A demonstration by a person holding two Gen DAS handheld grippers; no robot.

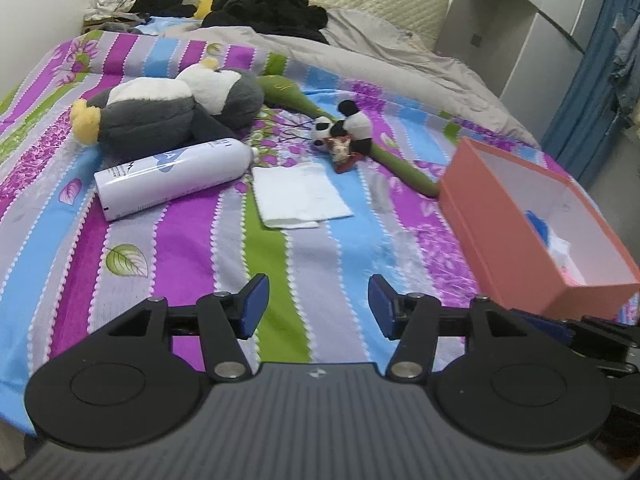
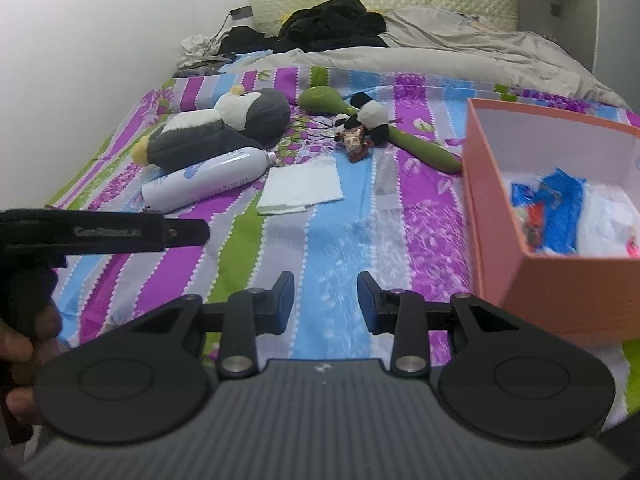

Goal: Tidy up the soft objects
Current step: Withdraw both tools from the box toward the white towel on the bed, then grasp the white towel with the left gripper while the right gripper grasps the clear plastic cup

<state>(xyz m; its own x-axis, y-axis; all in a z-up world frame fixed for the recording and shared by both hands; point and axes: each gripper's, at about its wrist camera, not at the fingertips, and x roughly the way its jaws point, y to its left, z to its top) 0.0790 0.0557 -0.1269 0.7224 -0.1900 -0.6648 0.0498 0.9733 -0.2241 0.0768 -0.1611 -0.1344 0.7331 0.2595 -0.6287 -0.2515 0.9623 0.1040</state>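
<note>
A grey and white penguin plush [image 1: 168, 112] [image 2: 224, 128] lies on the striped bedsheet [image 1: 192, 248]. To its right, a small panda plush [image 1: 348, 126] [image 2: 366, 116] rests on a long green plush [image 1: 400, 164] [image 2: 424, 146]. A folded white cloth [image 1: 298, 196] [image 2: 300, 190] lies in the middle. At the right stands an open pink box [image 1: 500, 232] [image 2: 560, 292] with blue and white items [image 2: 560, 212] inside. My left gripper [image 1: 318, 306] is open and empty over the sheet, well short of the cloth. My right gripper [image 2: 325, 300] is open and empty, just left of the box.
A white spray bottle [image 1: 172, 176] [image 2: 208, 178] lies against the penguin. A grey duvet [image 1: 360, 56] and black clothes [image 1: 268, 4] are heaped near the headboard. A wall runs along the bed's left side. A hand [image 2: 24, 340] grips a black handle at the left of the right wrist view.
</note>
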